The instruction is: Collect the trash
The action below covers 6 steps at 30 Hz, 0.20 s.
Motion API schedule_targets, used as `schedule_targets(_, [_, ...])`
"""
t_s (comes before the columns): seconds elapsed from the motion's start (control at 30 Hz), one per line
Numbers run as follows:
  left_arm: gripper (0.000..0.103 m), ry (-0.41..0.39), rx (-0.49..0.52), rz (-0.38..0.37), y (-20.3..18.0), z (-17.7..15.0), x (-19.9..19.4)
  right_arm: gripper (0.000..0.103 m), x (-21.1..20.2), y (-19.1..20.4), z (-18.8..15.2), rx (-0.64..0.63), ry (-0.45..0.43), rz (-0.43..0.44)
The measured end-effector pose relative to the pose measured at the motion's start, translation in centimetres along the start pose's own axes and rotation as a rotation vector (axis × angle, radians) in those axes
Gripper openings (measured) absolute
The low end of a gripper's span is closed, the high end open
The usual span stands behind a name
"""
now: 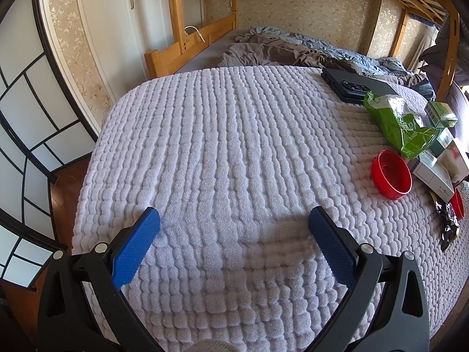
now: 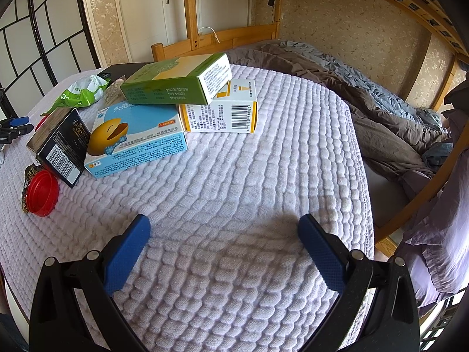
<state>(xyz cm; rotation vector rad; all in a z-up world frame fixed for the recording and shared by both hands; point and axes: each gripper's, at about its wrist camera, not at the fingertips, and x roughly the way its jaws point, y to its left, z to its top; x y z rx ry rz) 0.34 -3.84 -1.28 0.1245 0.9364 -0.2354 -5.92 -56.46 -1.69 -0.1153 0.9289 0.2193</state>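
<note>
Trash lies on a lilac quilted cover [image 1: 222, 146]. In the left wrist view, a red cap [image 1: 391, 174], a green plastic bag [image 1: 395, 123] and small boxes [image 1: 436, 170] sit at the right; my left gripper [image 1: 234, 220] is open and empty, well left of them. In the right wrist view, a green box [image 2: 178, 79] lies on a blue box [image 2: 137, 140] and a white-yellow box [image 2: 222, 111]; a black box [image 2: 60, 146], a red cap [image 2: 42, 195] and the green bag [image 2: 82, 92] lie to the left. My right gripper [image 2: 224, 228] is open and empty, below the boxes.
A black phone-like case [image 1: 354, 85] lies behind the green bag. A dark wrapper [image 1: 448, 223] lies at the right edge. Rumpled brown and blue bedding [image 2: 366, 94] lies behind, inside a wooden bunk frame [image 1: 193, 41]. The cover's edges drop off at the left [image 1: 88, 176] and at the right [image 2: 369, 205].
</note>
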Motion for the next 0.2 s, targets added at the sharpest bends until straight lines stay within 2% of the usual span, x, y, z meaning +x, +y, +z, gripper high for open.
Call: schedule_targets(0.2, [0.102,0.0,-0.007,0.006,0.0,0.09,0.07,0.099,0.0,0.0,-0.01,0.0,0.0,0.0])
